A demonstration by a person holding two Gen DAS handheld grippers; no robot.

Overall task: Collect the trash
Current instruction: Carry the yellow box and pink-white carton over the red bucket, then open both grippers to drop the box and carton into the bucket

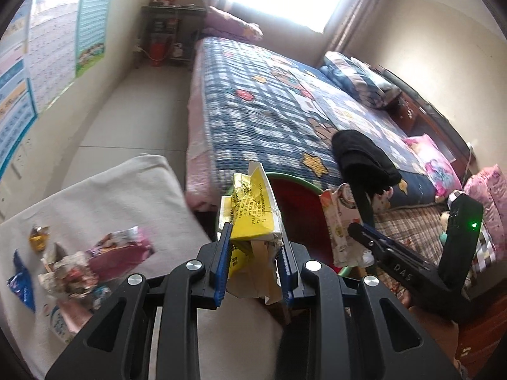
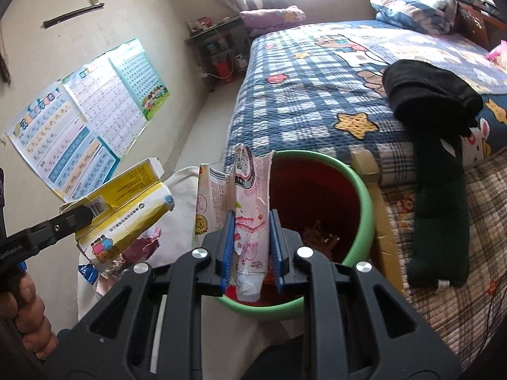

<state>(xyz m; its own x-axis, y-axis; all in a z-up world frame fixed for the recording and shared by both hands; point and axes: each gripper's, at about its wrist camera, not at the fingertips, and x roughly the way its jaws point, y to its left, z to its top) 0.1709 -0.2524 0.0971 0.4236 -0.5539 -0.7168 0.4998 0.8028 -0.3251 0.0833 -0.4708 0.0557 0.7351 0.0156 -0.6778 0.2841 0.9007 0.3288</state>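
My left tongs (image 1: 253, 247) are clamped narrow on a crumpled yellow carton (image 1: 253, 218), and my right tongs (image 2: 252, 247) are pinched on a torn pink wrapper (image 2: 250, 209). Both loads hang near the bin (image 2: 364, 209), which stands beside the bed (image 2: 317, 79). The wrapper already sits over the bin's near rim, with the red inside just beyond it; the carton is off to the left, not yet above the opening. To do this well I should carry each piece fully over the mouth before letting go, since the long wrapper could catch on the rim and the carton could tip outside. More scraps (image 1: 73, 269) lie on the cloth-covered tabletop (image 1: 126, 190) to my left, well apart from both tongs.
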